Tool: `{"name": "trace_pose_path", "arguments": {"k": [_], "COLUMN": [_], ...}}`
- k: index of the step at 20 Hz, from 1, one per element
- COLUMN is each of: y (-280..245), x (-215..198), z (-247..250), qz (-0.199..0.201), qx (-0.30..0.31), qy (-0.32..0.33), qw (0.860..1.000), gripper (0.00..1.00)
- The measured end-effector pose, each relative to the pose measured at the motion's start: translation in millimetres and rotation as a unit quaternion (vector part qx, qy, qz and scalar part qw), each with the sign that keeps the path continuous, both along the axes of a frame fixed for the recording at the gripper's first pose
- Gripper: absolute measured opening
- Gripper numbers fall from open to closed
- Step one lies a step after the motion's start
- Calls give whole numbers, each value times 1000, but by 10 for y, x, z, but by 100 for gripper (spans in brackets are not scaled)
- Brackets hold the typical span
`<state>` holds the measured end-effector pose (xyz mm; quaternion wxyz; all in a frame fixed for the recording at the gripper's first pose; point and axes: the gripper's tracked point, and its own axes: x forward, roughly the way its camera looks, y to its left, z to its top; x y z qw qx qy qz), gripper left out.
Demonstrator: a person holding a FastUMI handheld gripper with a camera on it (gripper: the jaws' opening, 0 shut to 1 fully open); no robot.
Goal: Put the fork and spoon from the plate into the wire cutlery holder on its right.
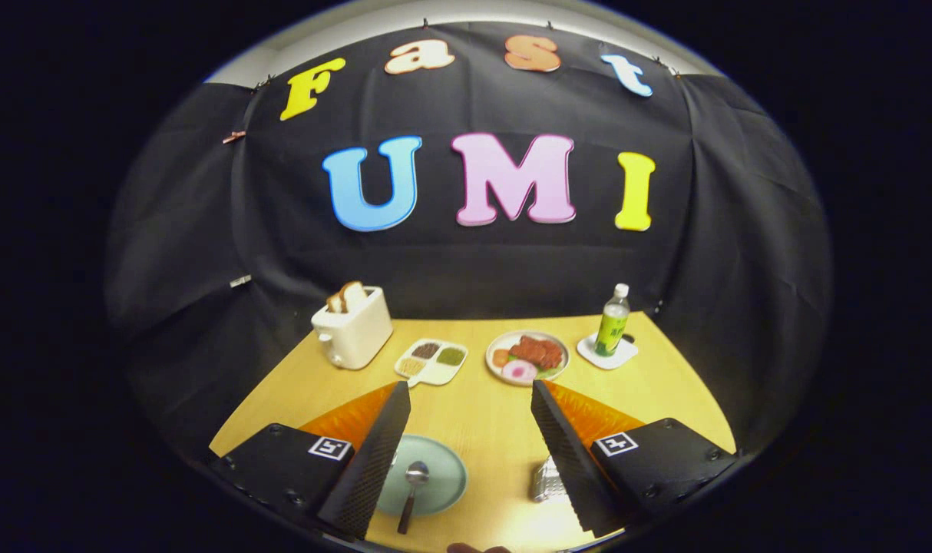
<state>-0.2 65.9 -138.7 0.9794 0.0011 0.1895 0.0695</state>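
Note:
A pale green plate (443, 480) lies on the wooden table just inside my left finger. A metal spoon (412, 488) rests on it, bowl pointing away from me and handle hanging over the near rim. The left finger covers the plate's left part, so I cannot see the fork. The wire cutlery holder (546, 480) stands to the plate's right, half hidden behind my right finger. My gripper (470, 395) hovers above the table, open wide, with nothing between its black fingertips.
Beyond the fingers stand a white toaster (352, 330) with bread, a small divided dish (431, 361), a plate of food (527, 357) and a green bottle (612, 322) on a white coaster. Bare wood lies between the fingers.

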Motion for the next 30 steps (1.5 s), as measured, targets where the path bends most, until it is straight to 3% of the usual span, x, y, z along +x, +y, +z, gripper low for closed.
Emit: {"name": "trace_pose_path", "arguments": {"k": [5,10,15,18,24,26,27,30], "y": [202,400,632,634,571,577,611,578], "x": [-140,-316,-415,-447,-474,-498,-455,-456], "z": [-895,-1760,-2226,-2438,-2714,-2812,-2807,-2815], "qz": [31,74,101,97,76,77,78,75], "qx": [-47,-110,-114,-119,-121,-123,-114,-106], "qy": [123,231,297,332,387,405,403,419], "qw": [991,964,943,931,911,903,905,898], "gripper": [99,98,93,89,71,51,38,22]}}
